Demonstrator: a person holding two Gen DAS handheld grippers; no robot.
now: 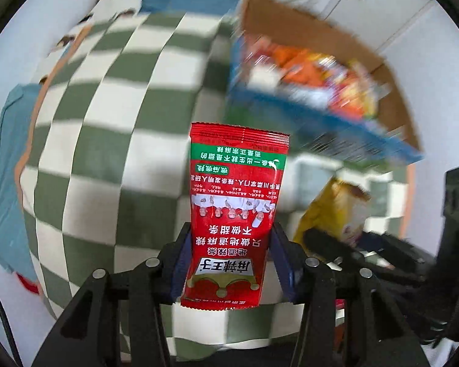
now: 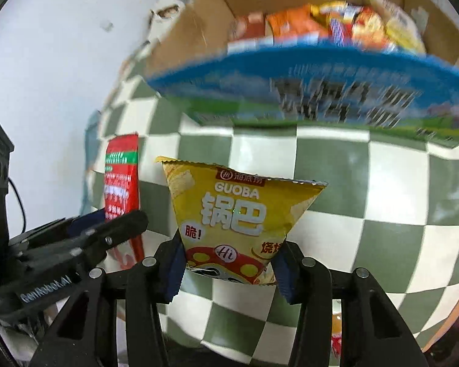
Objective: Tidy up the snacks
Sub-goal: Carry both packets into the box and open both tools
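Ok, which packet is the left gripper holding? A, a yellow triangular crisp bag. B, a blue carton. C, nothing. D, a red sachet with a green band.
D: the left gripper is closed on the red sachet with a green band; the yellow triangular crisp bag sits in the right gripper.

Left gripper (image 1: 229,263) pinches the sachet (image 1: 234,214) between its pads; right gripper (image 2: 228,263) pinches the Guoba bag (image 2: 238,214), just right of the sachet. Both hang above the checkered cloth (image 2: 367,214). Beyond them the cardboard box (image 2: 199,30) sits on the cloth, snack packets (image 2: 321,24) inside.
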